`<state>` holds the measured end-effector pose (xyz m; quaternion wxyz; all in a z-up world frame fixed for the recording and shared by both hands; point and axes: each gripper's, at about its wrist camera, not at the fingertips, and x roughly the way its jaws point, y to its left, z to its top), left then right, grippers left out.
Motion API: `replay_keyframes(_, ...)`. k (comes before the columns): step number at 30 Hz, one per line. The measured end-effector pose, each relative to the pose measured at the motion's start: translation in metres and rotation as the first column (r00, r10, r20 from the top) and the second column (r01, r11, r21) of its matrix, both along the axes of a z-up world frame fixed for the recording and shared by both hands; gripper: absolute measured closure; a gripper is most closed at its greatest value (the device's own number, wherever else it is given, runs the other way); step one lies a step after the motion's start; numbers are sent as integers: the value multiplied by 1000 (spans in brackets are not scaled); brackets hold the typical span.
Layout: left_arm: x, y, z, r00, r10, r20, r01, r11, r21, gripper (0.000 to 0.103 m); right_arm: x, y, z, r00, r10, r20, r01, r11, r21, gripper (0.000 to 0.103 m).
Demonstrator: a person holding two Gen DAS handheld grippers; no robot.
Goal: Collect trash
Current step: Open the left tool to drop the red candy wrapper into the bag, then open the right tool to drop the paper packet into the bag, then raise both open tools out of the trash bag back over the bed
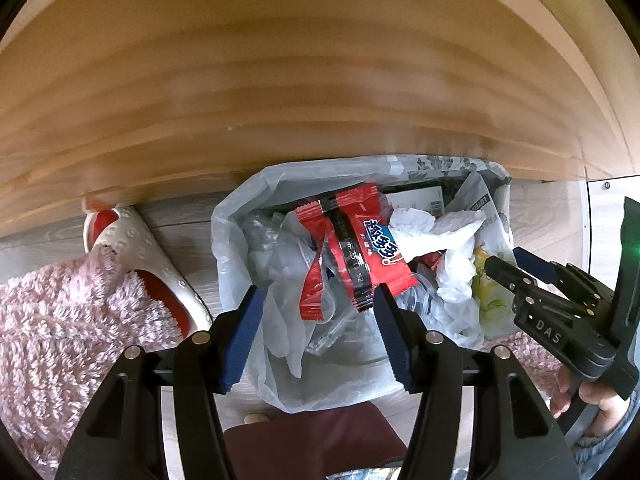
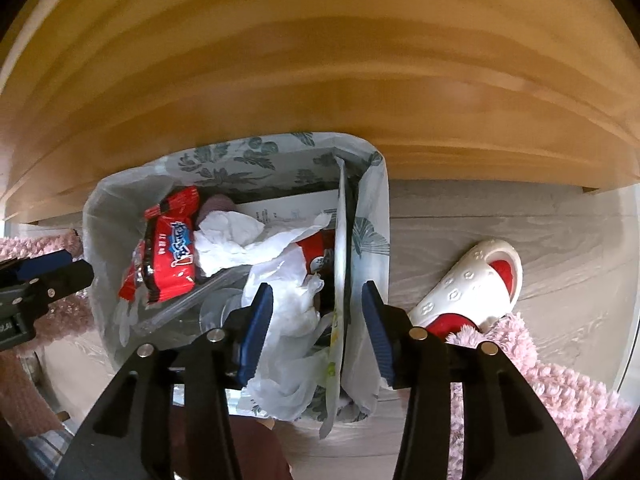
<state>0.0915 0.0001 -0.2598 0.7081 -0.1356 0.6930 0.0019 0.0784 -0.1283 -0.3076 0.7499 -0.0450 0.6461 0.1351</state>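
While over bin [image 1: 224, 240], gripper [image 1: 316, 336] agape

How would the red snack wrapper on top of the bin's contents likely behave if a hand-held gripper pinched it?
The red snack wrapper looks like thin, creased film, so probably floppy and very light. Its glossy surface may slip between pads. It lies loosely on crumpled plastic in the trash bin, so a push would likely slide it.
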Motion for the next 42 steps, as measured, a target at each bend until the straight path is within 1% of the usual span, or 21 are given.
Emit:
replay_keyframes(5, -3, 3, 5, 1000, 0, 11, 0, 1000, 3, 48, -6, 10, 18, 999, 15, 35, -14, 1000, -3, 48)
replay_keyframes(7, -5, 5, 8, 1000, 1, 13, -1, 1000, 11, 45, -8, 9, 21, 999, 16, 49, -16, 1000, -1, 43)
replay_keyframes(8, -6, 6, 10, 1000, 1, 14, -1, 1000, 17, 41, -9, 9, 23, 998, 16, 54, -16, 1000, 0, 42)
replay_keyframes(9, -7, 7, 11, 1000, 1, 22, -2, 1000, 21, 40, -10, 9, 25, 998, 15, 59, -15, 1000, 4, 41)
replay_keyframes(11, -8, 8, 15, 999, 1, 33, -2, 1000, 19, 39, -12, 5, 27, 998, 13, 67, -14, 1000, 11, 35)
replay_keyframes(12, -9, 9, 17, 999, 1, 38, -1, 1000, 19, 35, -13, 4, 29, 997, 12, 73, -13, 1000, 12, 33)
replay_keyframes(14, -12, 11, 21, 998, 1, 57, -2, 1000, 27, 32, -14, 4, 32, 996, 9, 84, -10, 1000, 14, 21)
replay_keyframes(15, -13, 11, 23, 998, -2, 68, -1, 999, 34, 31, -15, 3, 35, 996, 6, 94, -7, 1000, 14, 18)
replay_keyframes(16, -14, 12, 26, 997, -4, 79, 2, 999, 36, 30, -16, 3, 37, 995, 4, 102, -6, 1000, 14, 16)
replay_keyframes(18, -16, 12, 32, 995, -8, 102, 4, 999, 40, 24, -17, 1, 42, 992, -2, 123, 1, 1000, 12, 14)
replay_keyframes(20, -18, 12, 38, 991, -18, 130, 12, 999, 45, 24, -19, -3, 46, 990, -10, 143, 8, 1000, 16, 10)
replay_keyframes(23, -22, 9, 47, 984, -40, 176, 31, 998, 53, 24, -19, -5, 52, 986, -18, 165, 15, 1000, 16, 9)
replay_keyframes(26, -25, 7, 56, 977, -46, 210, 34, 998, 62, 19, -21, -5, 59, 983, -19, 182, 17, 1000, 15, 9)
replay_keyframes(29, -30, 6, 64, 968, -56, 245, 38, 996, 78, 18, -22, -6, 69, 979, -23, 200, 19, 1000, 21, 9)
replay_keyframes(31, -33, 6, 70, 962, -58, 266, 37, 996, 83, 14, -23, -7, 75, 976, -27, 217, 22, 999, 27, 9)
replay_keyframes(34, -37, 4, 79, 951, -57, 304, 35, 996, 78, 12, -27, -9, 86, 968, -33, 249, 25, 999, 34, 9)
replay_keyframes(36, -39, 5, 85, 944, -53, 326, 31, 997, 72, 8, -30, -9, 94, 961, -37, 273, 27, 999, 41, 9)
replay_keyframes(39, -43, 6, 98, 927, -43, 373, 24, 998, 55, 8, -34, -11, 105, 952, -41, 304, 27, 998, 48, 9)
replay_keyframes(42, -48, 7, 114, 900, -33, 434, 16, 999, 43, 8, -39, -14, 118, 935, -46, 351, 27, 998, 59, 9)
